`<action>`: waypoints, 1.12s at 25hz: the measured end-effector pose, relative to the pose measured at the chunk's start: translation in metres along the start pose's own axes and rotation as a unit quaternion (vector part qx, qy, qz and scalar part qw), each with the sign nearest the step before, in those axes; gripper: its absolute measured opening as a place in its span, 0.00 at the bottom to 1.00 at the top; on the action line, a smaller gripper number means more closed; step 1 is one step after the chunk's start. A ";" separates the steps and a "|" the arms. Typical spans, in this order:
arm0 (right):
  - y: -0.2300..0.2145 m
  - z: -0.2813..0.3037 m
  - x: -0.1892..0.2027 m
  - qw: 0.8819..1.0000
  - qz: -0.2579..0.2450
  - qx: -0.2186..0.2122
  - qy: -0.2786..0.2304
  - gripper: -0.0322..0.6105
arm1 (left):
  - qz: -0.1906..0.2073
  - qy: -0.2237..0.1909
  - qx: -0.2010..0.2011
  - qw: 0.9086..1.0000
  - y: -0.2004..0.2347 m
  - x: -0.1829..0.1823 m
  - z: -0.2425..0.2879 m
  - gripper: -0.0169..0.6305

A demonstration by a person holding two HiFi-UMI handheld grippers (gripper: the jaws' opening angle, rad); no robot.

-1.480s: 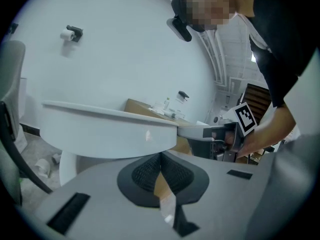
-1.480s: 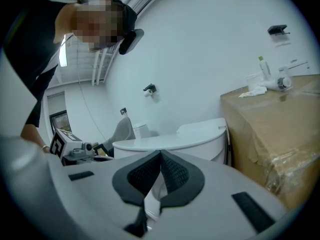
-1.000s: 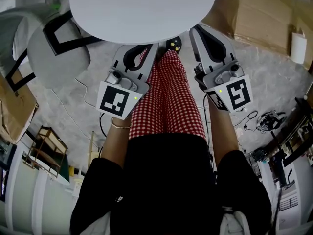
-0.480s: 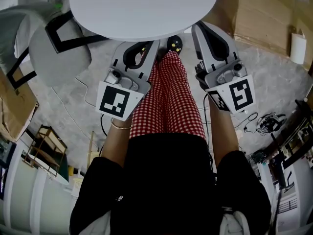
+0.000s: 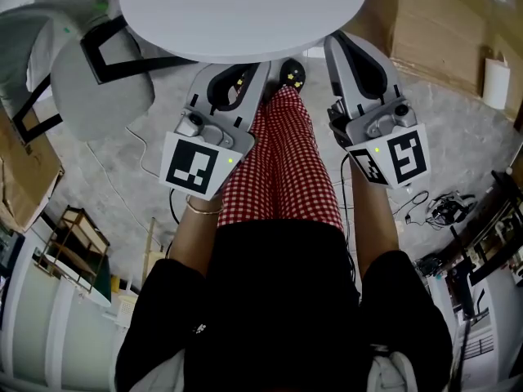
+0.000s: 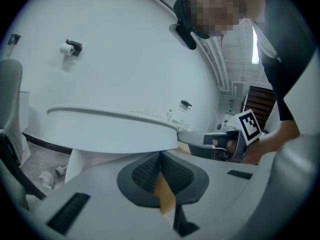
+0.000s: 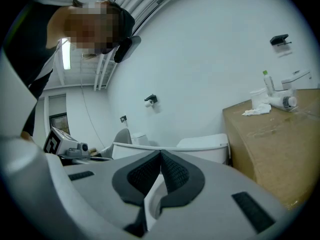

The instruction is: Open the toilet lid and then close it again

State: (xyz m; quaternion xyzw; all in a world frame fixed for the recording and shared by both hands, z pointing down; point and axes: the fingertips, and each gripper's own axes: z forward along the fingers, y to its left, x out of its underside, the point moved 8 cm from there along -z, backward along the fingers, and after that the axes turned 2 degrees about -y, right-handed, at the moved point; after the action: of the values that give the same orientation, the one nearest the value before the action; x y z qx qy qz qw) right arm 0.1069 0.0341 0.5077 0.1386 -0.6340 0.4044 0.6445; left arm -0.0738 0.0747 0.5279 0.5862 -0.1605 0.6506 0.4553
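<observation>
Toilet lid lies down, upper centre of frame. Left gripper and right gripper sit at its front rim, jaws pressed together, empty. Risk: closed tips slipping off the rim (smooth plastic), so the lid slams.

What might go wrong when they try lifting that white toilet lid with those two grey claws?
The left gripper and the right gripper both have their jaws closed, near the front rim of the white oval toilet lid. If they push it up from beneath without clamping, the smooth lid may slip off and slam down. The loose black cables on the floor beside the person's feet might also snag a step.
</observation>
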 end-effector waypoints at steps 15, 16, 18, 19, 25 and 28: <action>-0.004 0.005 -0.020 1.000 0.004 -0.020 -0.008 0.08 | -0.001 -0.010 -0.029 1.000 -0.002 -0.022 0.005 0.03; -0.004 0.006 -0.022 1.000 0.004 -0.021 -0.009 0.08 | -0.004 -0.013 -0.030 0.999 -0.003 -0.024 0.006 0.03; -0.005 0.007 -0.026 1.000 0.004 -0.023 -0.011 0.08 | -0.006 -0.018 -0.032 0.999 -0.003 -0.028 0.007 0.03; -0.005 0.007 -0.028 1.000 0.003 -0.024 -0.010 0.08 | -0.007 -0.021 -0.033 0.999 -0.003 -0.030 0.007 0.03; -0.007 0.011 -0.040 1.000 -0.014 -0.026 0.000 0.08 | -0.014 -0.033 -0.036 0.999 -0.003 -0.039 0.010 0.03; -0.007 0.014 -0.046 0.999 -0.018 -0.026 0.003 0.08 | -0.017 -0.040 -0.039 0.998 -0.003 -0.044 0.011 0.03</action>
State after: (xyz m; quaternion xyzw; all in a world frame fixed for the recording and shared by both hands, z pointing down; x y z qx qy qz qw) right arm 0.1078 0.0048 0.4698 0.1321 -0.6397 0.3763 0.6570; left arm -0.0698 0.0503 0.4896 0.5962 -0.1937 0.6119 0.4823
